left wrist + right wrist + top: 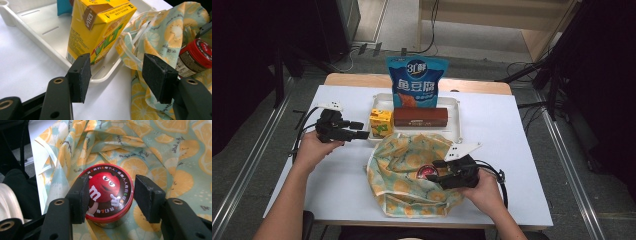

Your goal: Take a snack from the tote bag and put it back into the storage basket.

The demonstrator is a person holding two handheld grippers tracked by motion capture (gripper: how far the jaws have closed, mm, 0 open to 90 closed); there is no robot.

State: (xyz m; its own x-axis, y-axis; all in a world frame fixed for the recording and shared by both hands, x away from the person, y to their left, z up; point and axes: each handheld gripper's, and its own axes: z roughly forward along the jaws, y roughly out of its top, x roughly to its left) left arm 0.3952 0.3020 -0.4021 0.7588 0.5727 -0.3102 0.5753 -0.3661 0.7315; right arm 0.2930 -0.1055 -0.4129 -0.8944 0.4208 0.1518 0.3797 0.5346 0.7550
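Right gripper straddles red-lidded candy tub (jaws apart) on orange-print bag.

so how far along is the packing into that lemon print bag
Early, by the look of it. The right gripper has its jaws open around the red-lidded candy tub resting on the lemon print bag. The left gripper, also open, points at the yellow drink carton. The carton, the brown box and the blue snack pouch are at the white tray.
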